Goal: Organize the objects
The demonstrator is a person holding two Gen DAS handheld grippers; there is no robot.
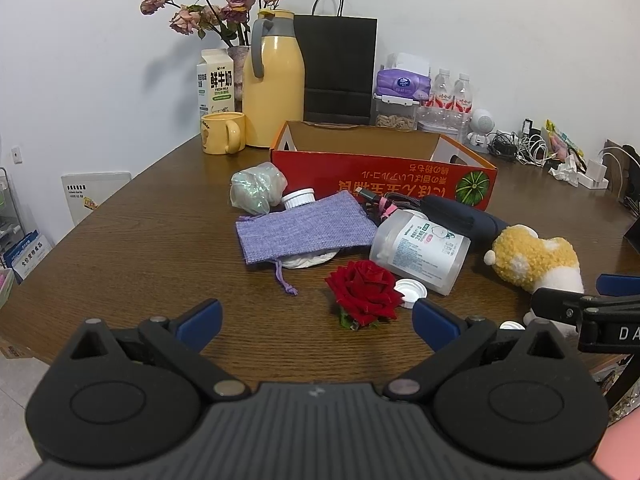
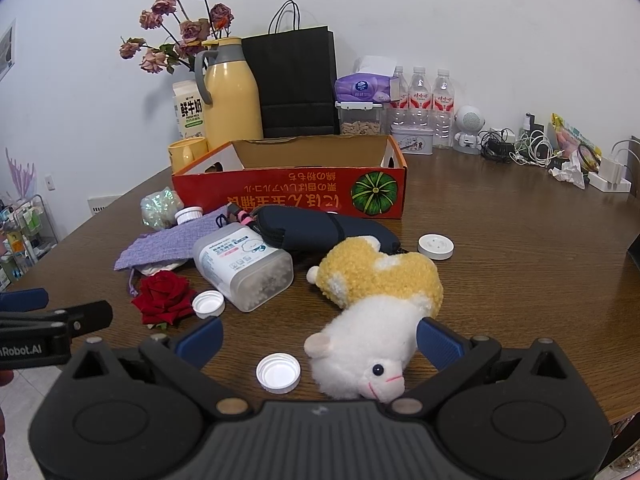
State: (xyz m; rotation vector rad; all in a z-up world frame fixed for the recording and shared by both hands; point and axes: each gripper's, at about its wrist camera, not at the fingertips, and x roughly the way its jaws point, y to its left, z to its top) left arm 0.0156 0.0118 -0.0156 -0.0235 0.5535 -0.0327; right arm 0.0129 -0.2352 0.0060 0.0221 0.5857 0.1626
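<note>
An open red cardboard box [image 1: 384, 176] [image 2: 288, 192] stands mid-table. In front of it lie a purple cloth pouch [image 1: 304, 228], a red rose [image 1: 362, 292] [image 2: 162, 298], a clear plastic jar [image 1: 420, 252] [image 2: 244, 264], a dark blue case [image 2: 328, 228], a yellow-and-white plush lamb [image 2: 372, 308] [image 1: 536, 256], a glittery bundle [image 1: 256, 188] and white lids [image 2: 278, 372]. My left gripper [image 1: 316, 320] is open, just short of the rose. My right gripper [image 2: 320, 338] is open, its blue pads on either side of the lamb's head.
A yellow thermos [image 1: 274, 88], mug [image 1: 222, 132], milk carton [image 1: 214, 80], vase of dried roses [image 1: 224, 4], black paper bag [image 1: 340, 68], tissues, water bottles [image 2: 428, 100] and tangled cables [image 2: 520, 148] line the back of the brown table [image 1: 160, 260].
</note>
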